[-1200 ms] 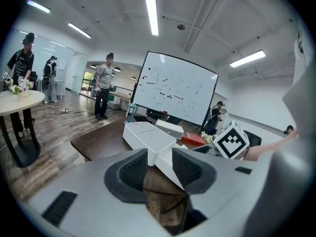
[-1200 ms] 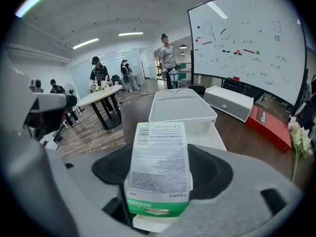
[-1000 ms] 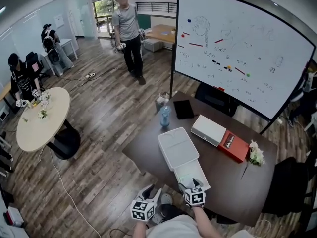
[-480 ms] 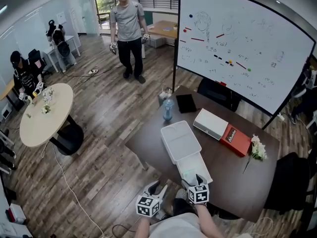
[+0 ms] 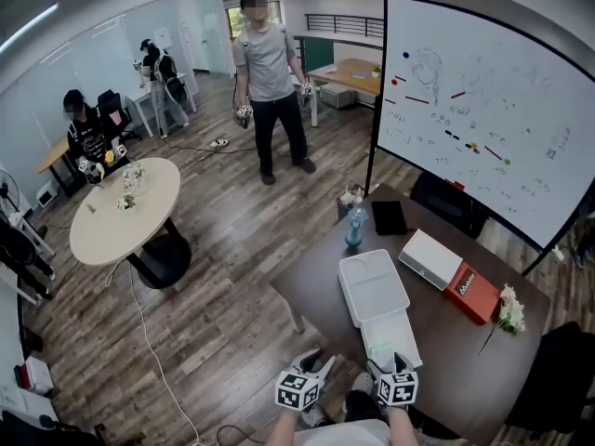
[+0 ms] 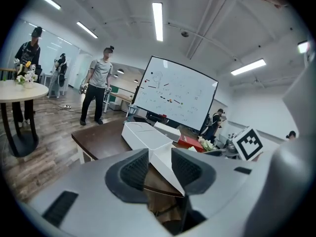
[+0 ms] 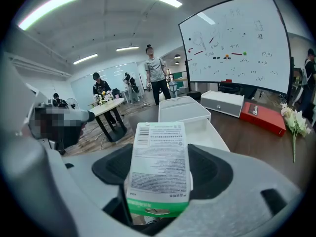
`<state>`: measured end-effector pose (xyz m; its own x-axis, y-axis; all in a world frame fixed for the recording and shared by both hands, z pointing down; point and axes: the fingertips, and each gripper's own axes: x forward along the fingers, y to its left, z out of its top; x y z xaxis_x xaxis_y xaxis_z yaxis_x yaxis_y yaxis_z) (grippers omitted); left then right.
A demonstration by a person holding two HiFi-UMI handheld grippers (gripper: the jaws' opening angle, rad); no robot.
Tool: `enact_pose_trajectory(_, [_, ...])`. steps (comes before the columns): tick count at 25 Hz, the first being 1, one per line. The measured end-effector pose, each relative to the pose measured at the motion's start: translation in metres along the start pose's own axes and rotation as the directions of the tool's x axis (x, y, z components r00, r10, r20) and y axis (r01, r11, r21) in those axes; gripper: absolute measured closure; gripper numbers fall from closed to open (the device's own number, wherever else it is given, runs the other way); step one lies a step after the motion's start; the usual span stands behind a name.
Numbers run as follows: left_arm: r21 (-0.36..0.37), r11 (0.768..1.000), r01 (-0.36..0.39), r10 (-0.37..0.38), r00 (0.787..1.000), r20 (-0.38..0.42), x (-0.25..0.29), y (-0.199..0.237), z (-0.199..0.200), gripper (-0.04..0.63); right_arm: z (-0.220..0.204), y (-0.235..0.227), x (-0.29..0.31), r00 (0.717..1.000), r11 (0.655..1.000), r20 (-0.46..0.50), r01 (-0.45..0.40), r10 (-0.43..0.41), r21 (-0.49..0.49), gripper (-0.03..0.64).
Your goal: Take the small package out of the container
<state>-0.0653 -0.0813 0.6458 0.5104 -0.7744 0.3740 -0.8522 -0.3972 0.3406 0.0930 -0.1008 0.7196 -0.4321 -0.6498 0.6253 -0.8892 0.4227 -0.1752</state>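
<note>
Whiteboard (image 5: 483, 91), marked with sketches and coloured magnets, is standing at the far right behind the table. Dark table (image 5: 446, 360) is filling the near right. Round table (image 5: 125, 216) is sitting at the left and carrying flowers. A person (image 5: 270, 82) is standing on the wood floor at the far centre, and two more people are gathering at the far left. White container (image 5: 390, 328) is lying open at the table's near edge, with its lid (image 5: 372, 286) lying just beyond and touching it. White box (image 5: 429, 258) and red box (image 5: 474, 293) are resting side by side to the right of the lid. Black tablet (image 5: 388, 216) and bottle (image 5: 354, 226) are sitting at the table's far end. A flower sprig (image 5: 508, 309) is lying at the right edge. Left gripper (image 6: 159, 159) is hanging off the table's near left edge, with its jaws apart and closing on nothing. Right gripper (image 7: 160, 174) is clamping the package (image 7: 160, 157), white with a green base, upright over the container's near end.
</note>
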Motion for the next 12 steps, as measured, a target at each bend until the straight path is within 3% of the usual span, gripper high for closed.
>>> enact_pose_trajectory(7, [-0.005, 1.000, 0.002, -0.002, 1.000, 0.016, 0.002, -0.003, 0.000, 0.476, -0.003, 0.002, -0.003, 1.000, 1.000, 0.013, -0.002, 0.002, 0.007, 0.267])
enact_pose_trajectory(12, [-0.021, 1.000, -0.014, 0.015, 0.998, 0.053, 0.002, -0.001, 0.003, 0.548, 0.007, 0.000, -0.008, 1.000, 1.000, 0.026, -0.008, 0.008, 0.009, 0.267])
